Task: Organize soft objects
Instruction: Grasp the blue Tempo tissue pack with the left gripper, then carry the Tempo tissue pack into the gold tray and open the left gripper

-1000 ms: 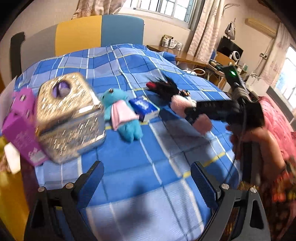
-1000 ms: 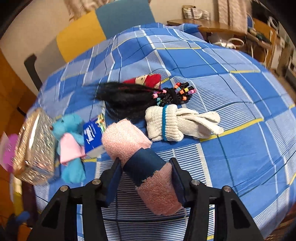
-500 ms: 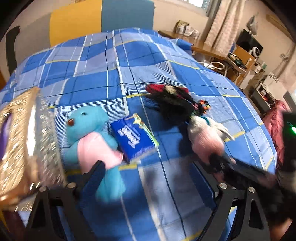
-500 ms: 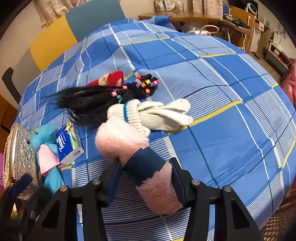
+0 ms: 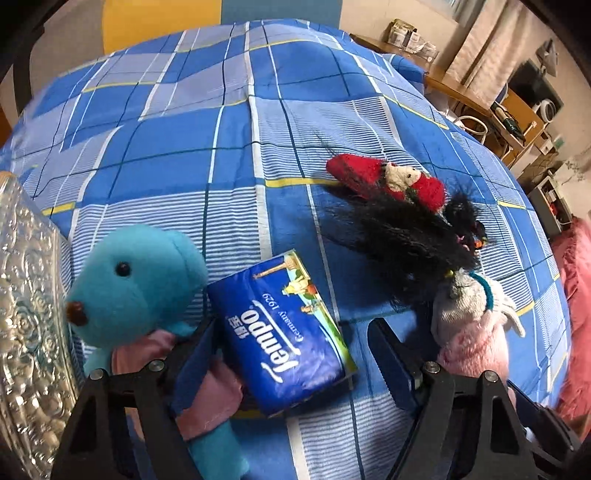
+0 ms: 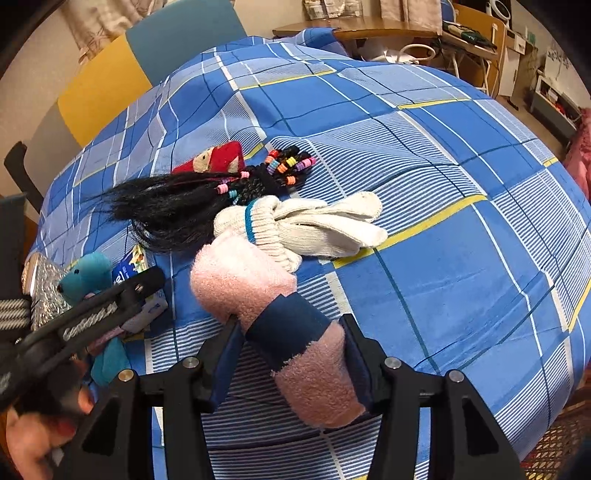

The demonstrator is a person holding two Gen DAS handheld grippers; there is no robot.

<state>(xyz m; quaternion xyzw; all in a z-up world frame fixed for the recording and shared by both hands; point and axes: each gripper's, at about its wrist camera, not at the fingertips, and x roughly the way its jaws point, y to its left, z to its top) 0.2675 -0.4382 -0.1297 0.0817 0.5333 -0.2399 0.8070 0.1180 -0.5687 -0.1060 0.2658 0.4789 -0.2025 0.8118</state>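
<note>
My left gripper (image 5: 291, 350) points down at a blue Tempo tissue pack (image 5: 284, 347) lying on the checked bedspread (image 5: 229, 155). Its jaws are closing with the pack between them; a gap shows at the right finger. A blue plush toy (image 5: 129, 288) in pink cloth lies against the left finger. My right gripper (image 6: 291, 347) holds a pink rolled towel (image 6: 240, 280) with a dark blue band; both pads touch it while the jaws are opening. The towel's far end rests on the bed against a white knit glove (image 6: 314, 229). A black hairpiece (image 6: 177, 210) with coloured beads and a red soft item (image 6: 218, 158) lie behind.
A silver embossed box (image 5: 26, 314) stands at the left edge of the bed. A yellow and teal headboard (image 6: 110, 77) is at the back, a wooden desk (image 6: 369, 29) at the back right. A pink blanket (image 5: 576, 295) lies to the right. A hand (image 6: 37, 443) grips the left tool.
The left gripper swung from the silver box across the bed and down over the tissue pack, its jaws narrowing. The right gripper hardly moved, and the towel stayed by the glove.
</note>
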